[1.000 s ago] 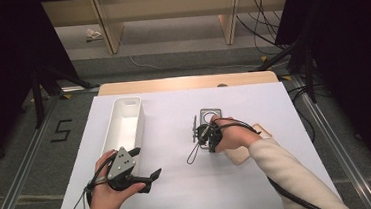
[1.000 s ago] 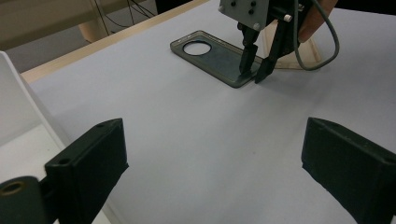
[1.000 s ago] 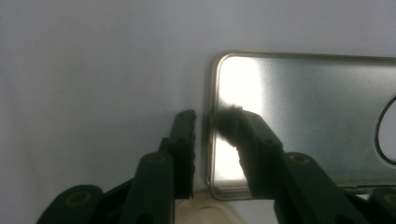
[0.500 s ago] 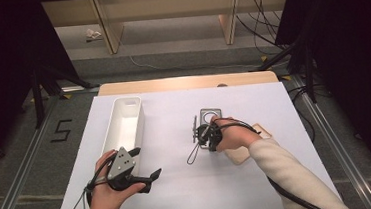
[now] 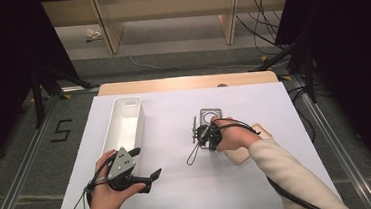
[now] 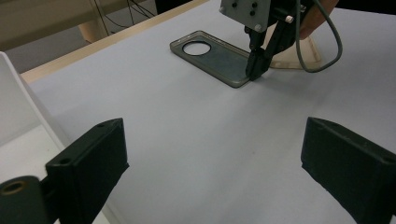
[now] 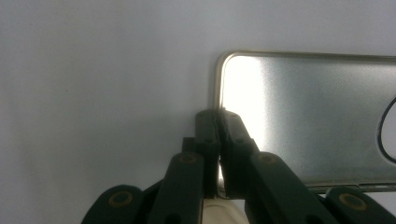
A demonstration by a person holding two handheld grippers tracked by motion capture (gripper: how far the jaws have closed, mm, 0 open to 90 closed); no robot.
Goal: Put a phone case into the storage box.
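Floor marking "5" (image 5: 61,130) sits left of the table. Right gripper (image 7: 217,116) points steeply down, jaws just closing, now pinched on the phone case (image 5: 210,115) edge mid-table. Left gripper (image 5: 144,163) rests level beside the white tray (image 5: 136,106), jaws wide apart, empty.

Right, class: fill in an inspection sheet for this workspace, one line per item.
Surface: white table top.
Job's things: phone case flat at centre; white tray left.
Clutter: beige slab under the right hand.
Grippers: right gripper has just been closing its jaws, now pinching the case's rim; left gripper open, nothing between.
Cables: one cable trails from each gripper.
Surroundings: floor marked 5, loose wires beyond.
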